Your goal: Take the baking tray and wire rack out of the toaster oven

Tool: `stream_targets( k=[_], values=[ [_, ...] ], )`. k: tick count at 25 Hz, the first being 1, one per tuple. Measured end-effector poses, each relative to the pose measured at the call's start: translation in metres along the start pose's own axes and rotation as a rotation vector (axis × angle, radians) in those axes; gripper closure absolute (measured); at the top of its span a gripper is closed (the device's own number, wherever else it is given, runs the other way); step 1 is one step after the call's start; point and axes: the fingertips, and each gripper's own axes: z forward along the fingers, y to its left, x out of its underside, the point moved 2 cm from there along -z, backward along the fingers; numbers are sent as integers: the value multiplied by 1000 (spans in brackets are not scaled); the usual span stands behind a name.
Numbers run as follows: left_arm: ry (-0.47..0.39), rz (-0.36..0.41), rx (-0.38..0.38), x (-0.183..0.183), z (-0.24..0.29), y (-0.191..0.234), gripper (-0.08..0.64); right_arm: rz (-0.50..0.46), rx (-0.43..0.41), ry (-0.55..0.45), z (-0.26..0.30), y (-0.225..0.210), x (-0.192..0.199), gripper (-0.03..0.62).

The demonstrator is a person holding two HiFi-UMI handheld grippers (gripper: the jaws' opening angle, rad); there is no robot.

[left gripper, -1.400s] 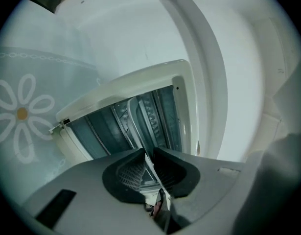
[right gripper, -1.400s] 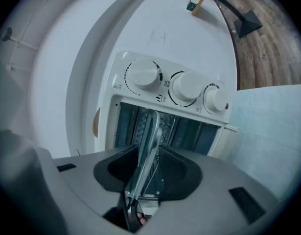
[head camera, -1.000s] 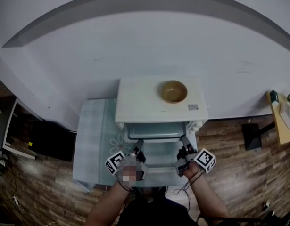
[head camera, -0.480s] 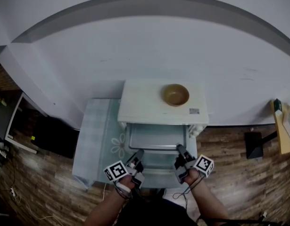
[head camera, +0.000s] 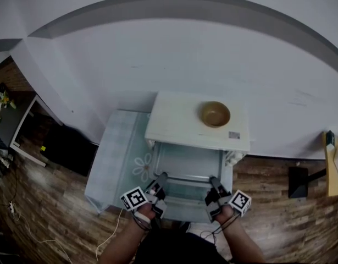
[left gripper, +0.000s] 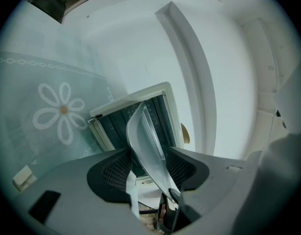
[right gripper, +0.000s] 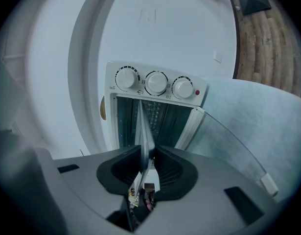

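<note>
The oven (head camera: 197, 126) stands with its door down. The tray (head camera: 188, 163) is only partway out of the opening, and I cannot make out the rack, so I judge both are still to come out. My right gripper (right gripper: 149, 153) has just been closing and now clamps the tray's front rim. My left gripper (left gripper: 148, 165) has just been opening: its jaws stand apart with the rim between them, unpressed.

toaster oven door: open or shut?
Open. The glass door is swung down clear of the front, and the dark cavity shows behind it.
</note>
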Motion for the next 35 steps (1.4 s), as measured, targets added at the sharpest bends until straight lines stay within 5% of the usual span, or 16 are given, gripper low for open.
stream_targets(
  k=[3, 6, 22, 35],
  values=[
    [-42, -49, -29, -12, -2, 12, 352, 1, -7, 14, -5, 0, 5, 512],
    [-46, -44, -39, -12, -10, 14, 451, 16, -35, 21, -12, 4, 10, 509],
    [-112, -109, -30, 18, -97, 11, 460, -54, -56, 142, -49, -7, 55, 506],
    [-248, -104, -88, -76, -216, 63, 459, -18, 5, 303, 21, 10, 196, 502]
  ],
)
